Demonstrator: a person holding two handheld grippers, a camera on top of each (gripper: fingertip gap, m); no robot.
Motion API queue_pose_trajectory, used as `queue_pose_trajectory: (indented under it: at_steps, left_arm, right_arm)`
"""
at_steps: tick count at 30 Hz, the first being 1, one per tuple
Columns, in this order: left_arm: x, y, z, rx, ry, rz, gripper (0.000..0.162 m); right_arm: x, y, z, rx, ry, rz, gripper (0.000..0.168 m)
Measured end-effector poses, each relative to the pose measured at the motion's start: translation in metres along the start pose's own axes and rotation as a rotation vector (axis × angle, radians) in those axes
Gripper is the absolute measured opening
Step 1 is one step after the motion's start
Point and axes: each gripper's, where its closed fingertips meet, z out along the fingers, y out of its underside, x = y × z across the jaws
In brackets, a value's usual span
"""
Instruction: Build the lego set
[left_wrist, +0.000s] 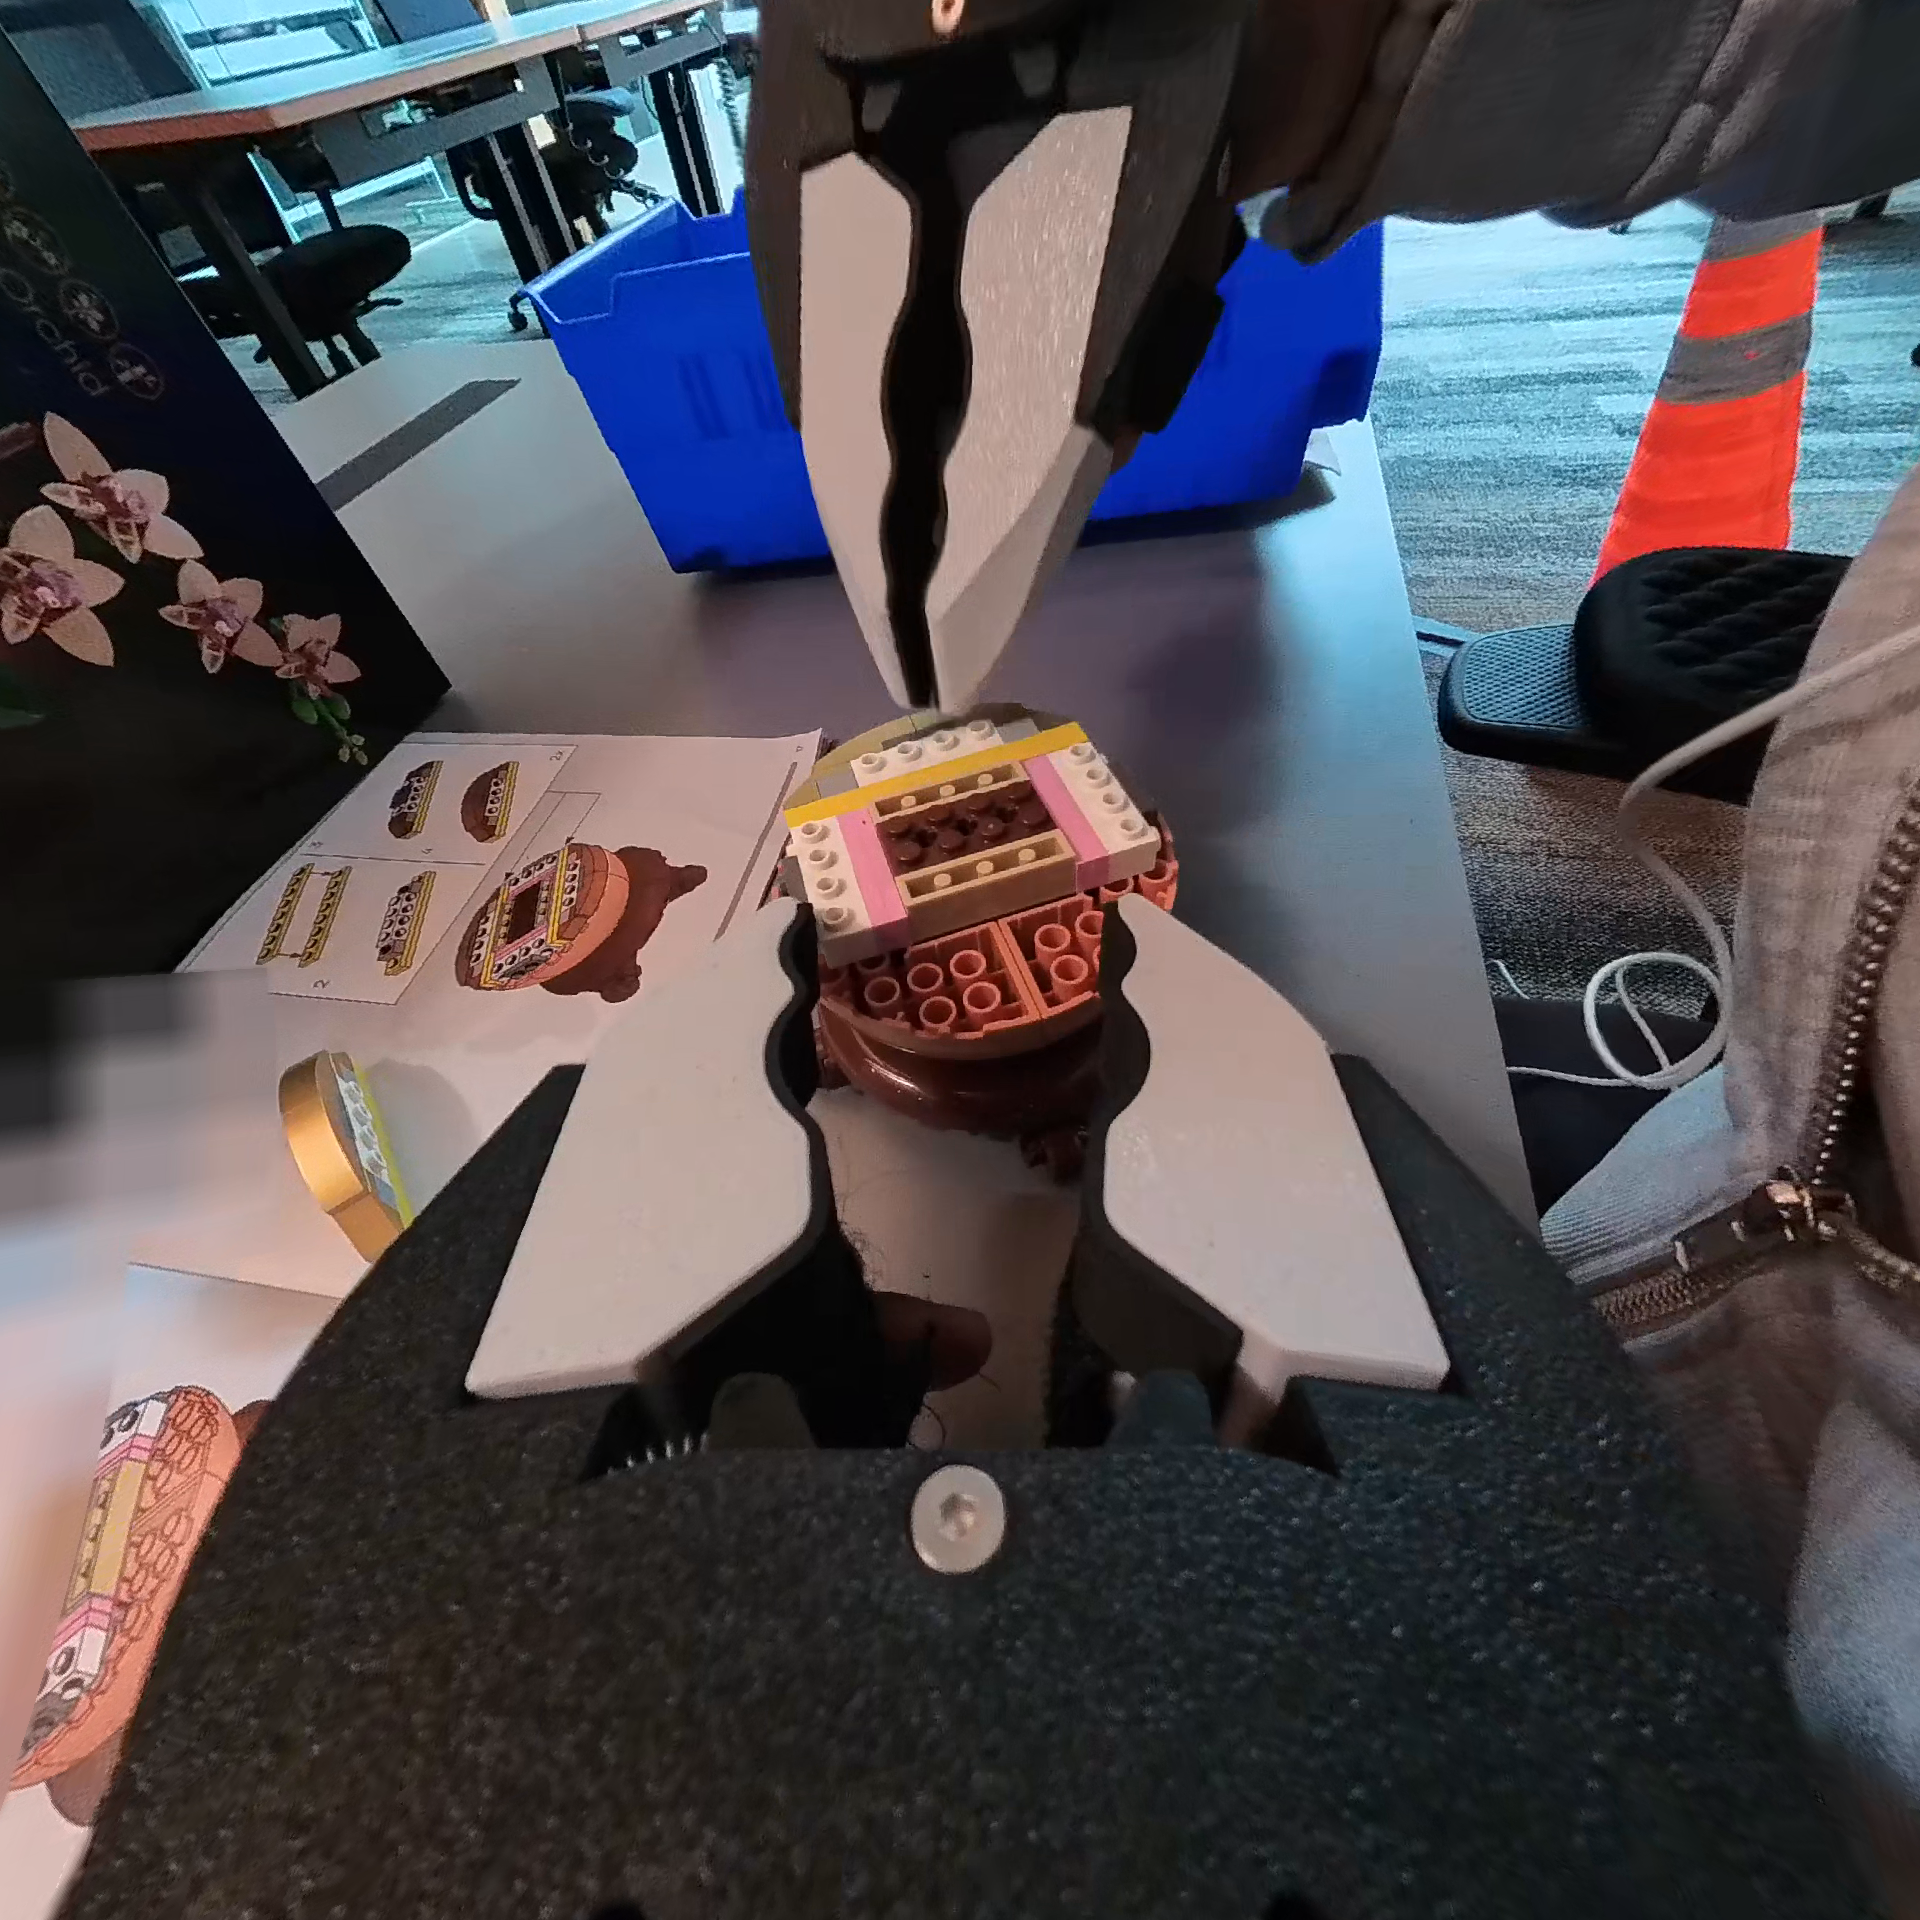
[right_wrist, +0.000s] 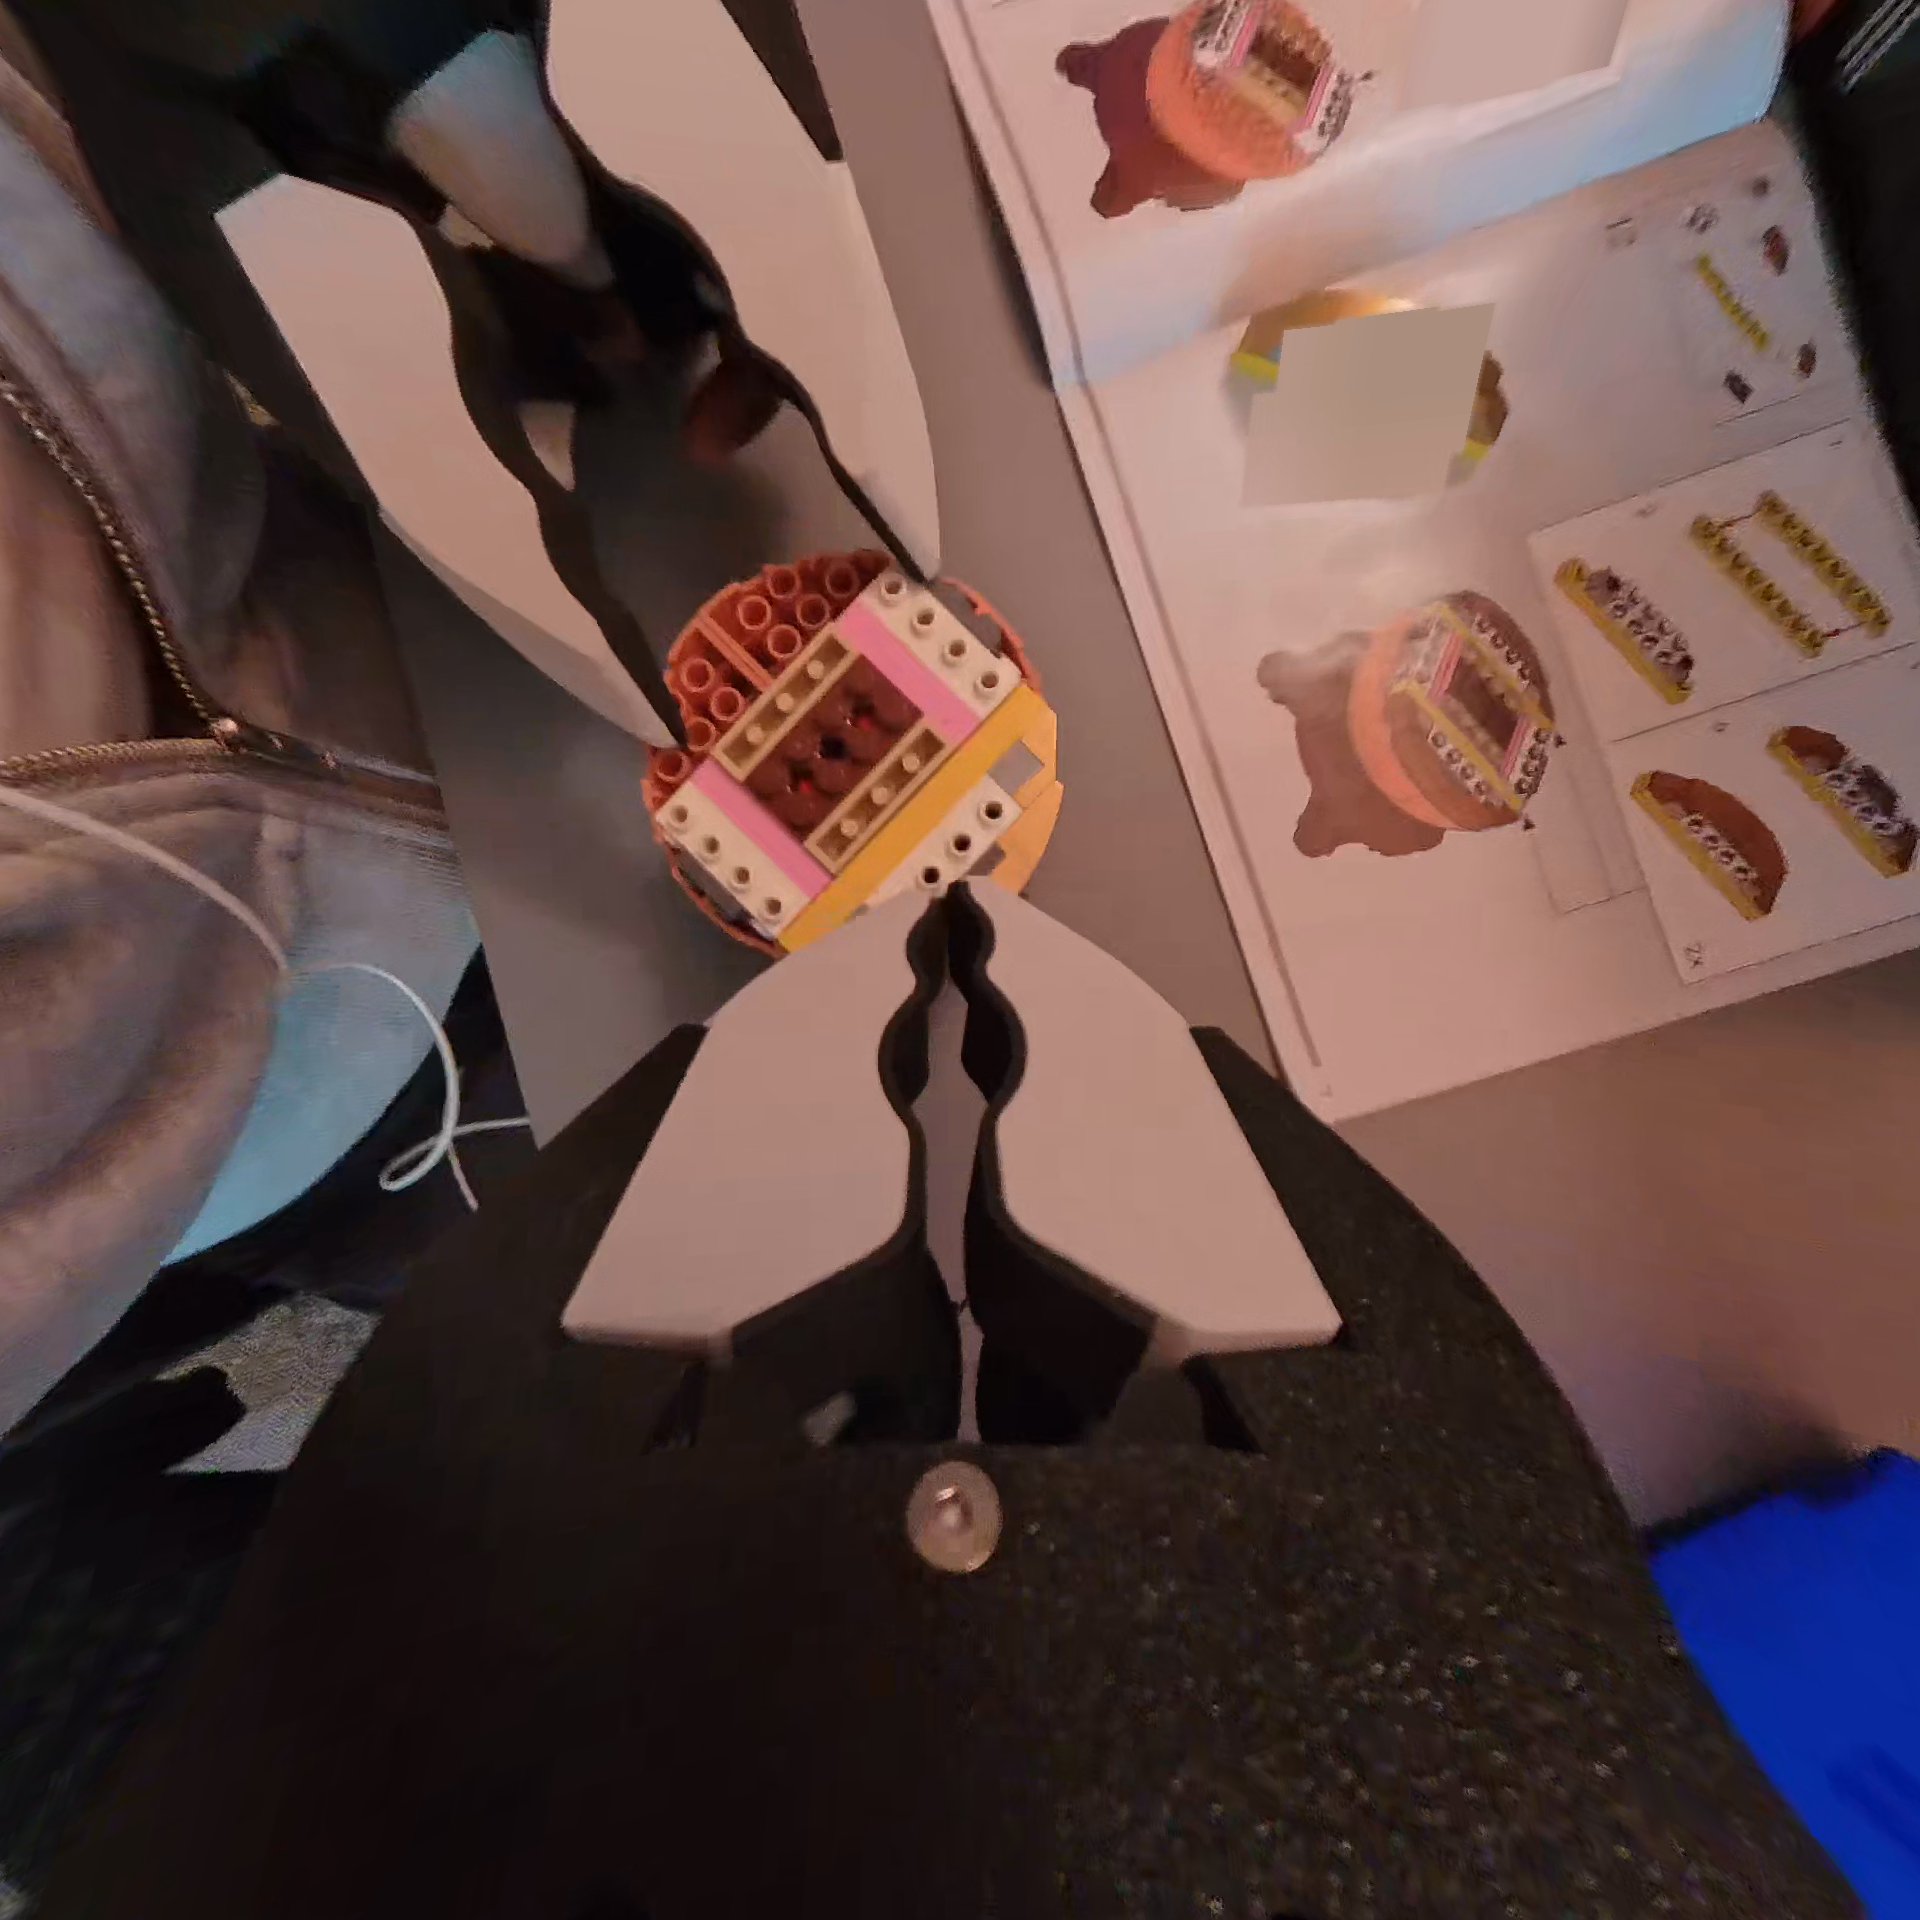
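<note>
My left gripper (left_wrist: 951, 935) clamps the lego pot (left_wrist: 971, 894) near the bench (left_wrist: 1299, 748) right edge; my right gripper (right_wrist: 951, 896), fingers together, touches its far rim.

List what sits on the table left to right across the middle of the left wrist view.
Dark box printed with orchids → open white instruction booklet → round brown-and-salmon Lego pot model, gripped by the left gripper → black padded chair armrest, off the table edge.

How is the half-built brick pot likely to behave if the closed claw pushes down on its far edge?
The brick pot is wider on top than its brown foot, so probably tips. The left claw gripping it likely prevents that. It looks rigid.
</note>
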Motion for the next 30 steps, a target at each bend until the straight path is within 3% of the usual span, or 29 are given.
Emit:
queue_pose_trajectory:
  at_steps: [23,26,28,30]
  left_arm:
    - [0.000,0.001,-0.002,0.009,0.018,-0.027,0.051]
    - [0.000,0.001,-0.002,-0.001,0.018,-0.013,0.051]
    - [0.001,0.001,-0.002,-0.010,0.014,-0.008,0.051]
    - [0.001,0.002,-0.003,-0.012,0.010,-0.008,0.051]
  right_arm:
    - [-0.003,-0.004,0.002,-0.070,0.089,-0.117,0.000]
    - [-0.003,-0.010,0.001,-0.034,0.033,-0.110,0.000]
    - [0.001,-0.026,-0.006,0.080,0.017,-0.115,0.000]
    - [0.007,-0.022,-0.004,0.039,0.024,-0.170,0.008]
